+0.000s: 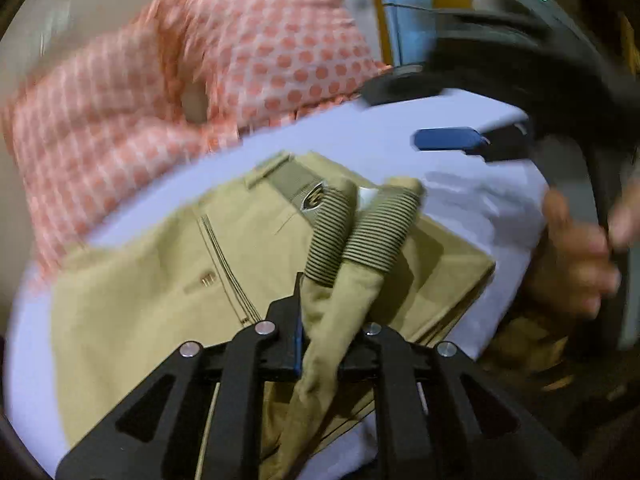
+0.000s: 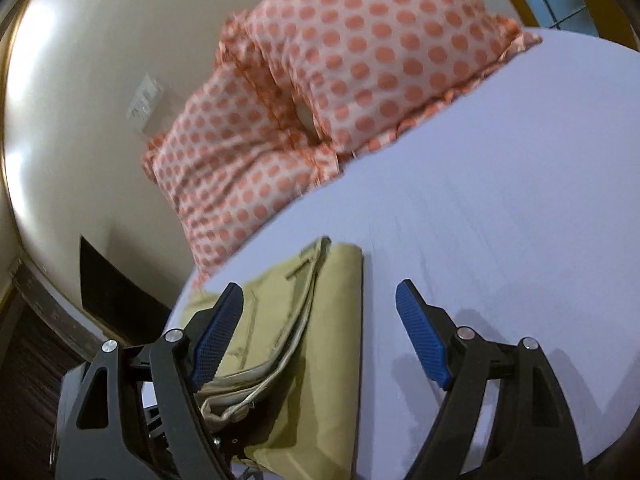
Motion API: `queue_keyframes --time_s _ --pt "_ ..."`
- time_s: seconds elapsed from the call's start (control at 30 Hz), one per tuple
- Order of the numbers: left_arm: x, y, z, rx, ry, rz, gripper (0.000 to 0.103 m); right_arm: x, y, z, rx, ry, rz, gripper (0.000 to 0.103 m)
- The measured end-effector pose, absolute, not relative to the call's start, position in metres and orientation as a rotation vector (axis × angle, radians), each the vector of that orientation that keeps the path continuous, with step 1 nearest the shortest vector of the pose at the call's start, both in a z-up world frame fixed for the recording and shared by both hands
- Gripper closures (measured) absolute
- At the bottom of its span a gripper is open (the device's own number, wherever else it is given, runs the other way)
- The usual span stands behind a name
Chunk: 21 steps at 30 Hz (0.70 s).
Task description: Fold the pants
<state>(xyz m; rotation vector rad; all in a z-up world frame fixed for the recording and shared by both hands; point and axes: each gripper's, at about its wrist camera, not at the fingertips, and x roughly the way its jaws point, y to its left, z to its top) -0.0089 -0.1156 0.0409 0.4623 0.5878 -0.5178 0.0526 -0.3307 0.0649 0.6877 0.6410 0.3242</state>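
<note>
Clamping both pant legs just below their striped cuffs (image 1: 360, 232), the left gripper (image 1: 332, 344) is closed tight and angled down over the khaki pants (image 1: 152, 300), which lie folded on the lavender bed sheet (image 2: 500, 208). The right gripper (image 2: 320, 340) hovers with jaws spread wide, holding nothing, one blue pad (image 2: 216, 336) above the folded stack. Polka-dot pillows (image 2: 320, 92) sit behind.

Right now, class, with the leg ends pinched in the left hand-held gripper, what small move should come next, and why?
Probably carry the ribbed cuffs forward and lay them at the waistband. The left hand-held gripper is shut on the bunched legs above the khaki pants, while the right hand-held gripper is open and holds nothing.
</note>
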Motion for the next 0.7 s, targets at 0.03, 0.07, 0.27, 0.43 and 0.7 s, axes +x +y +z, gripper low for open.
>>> queue_keyframes --time_s 0.03,0.07,0.27,0.43,0.7 --pt "-0.015 -0.111 0.042 0.472 0.560 -0.522 0.093 0.059 -0.326 0.062 0.668 0.673 0.334 0.023" --pt "-0.017 -0.107 0.044 0.467 0.547 -0.534 0.093 0.064 -0.323 0.060 0.662 0.692 0.343 0.024" --pt "-0.027 -0.112 0.041 0.462 0.508 -0.556 0.093 0.083 -0.299 0.052 0.626 0.778 0.363 0.027" --pt "-0.019 -0.136 0.045 0.411 0.526 -0.542 0.093 0.085 -0.293 0.048 0.605 0.811 0.348 0.027" --pt "-0.046 -0.092 0.071 0.225 0.522 -0.680 0.047 0.092 -0.291 0.041 0.526 0.864 0.336 0.044"
